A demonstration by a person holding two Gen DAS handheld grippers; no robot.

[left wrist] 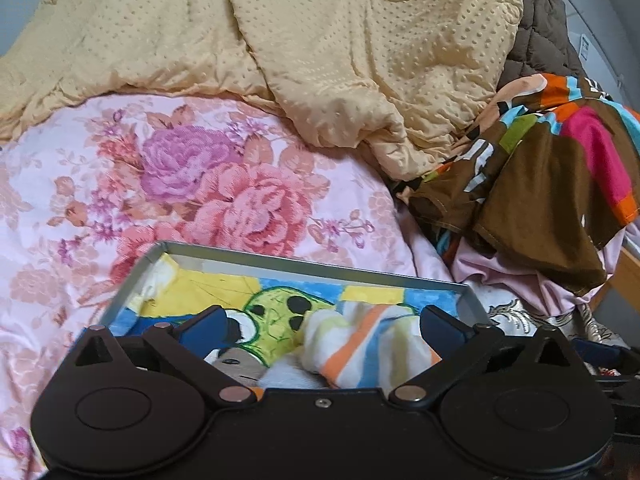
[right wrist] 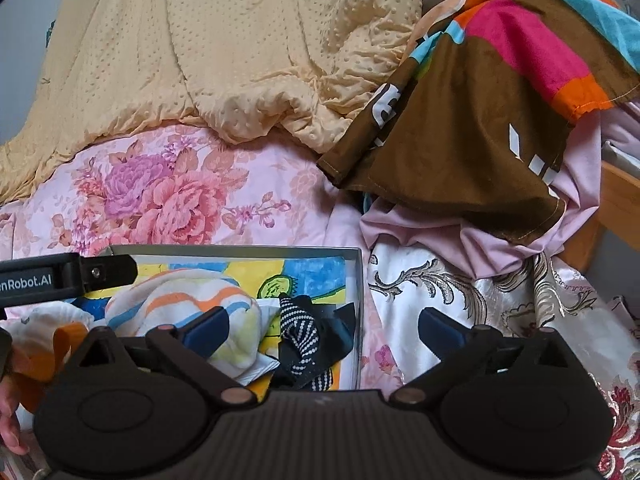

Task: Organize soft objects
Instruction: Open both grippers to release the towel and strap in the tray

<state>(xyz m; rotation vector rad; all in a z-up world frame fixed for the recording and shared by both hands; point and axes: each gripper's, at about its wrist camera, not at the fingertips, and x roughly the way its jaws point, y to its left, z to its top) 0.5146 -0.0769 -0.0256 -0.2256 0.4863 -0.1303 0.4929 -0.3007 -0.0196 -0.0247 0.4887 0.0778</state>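
- Left claw [left wrist: 322, 326]: jaws spread wide, nothing gripped. Its blue pads [left wrist: 206, 326] stand clear either side of a striped towel [left wrist: 372, 344], which lies loose below them.
- Right claw [right wrist: 324, 326]: likewise wide apart, empty. One pad hangs over the striped towel's edge, the other over a white brocade cloth [right wrist: 460, 292] outside the tray.
- Striped towel: white with orange, blue and yellow bands, bunched up, lying inside a shallow metal tray [left wrist: 280, 262].
- Just beside the towel in the tray, a crumpled black cloth with white dots [right wrist: 304, 336], seen in the right wrist view only.
- Tray floor carries a bright cartoon print, yellow, blue and green.
- Tray rests on a bed, on a pink floral sheet [left wrist: 160, 184].
- Behind the tray, a pale yellow dimpled quilt [left wrist: 320, 40] heaped across the bed's far side.
- To the right, a brown cloth with pink, orange and turquoise patches [right wrist: 480, 120], draped over a pale pink fabric [right wrist: 480, 236].
- Brown quilted item [left wrist: 540, 36] behind that heap, mostly hidden.
- Part of a person's hand [right wrist: 10, 420] at the lower left edge of the right wrist view.
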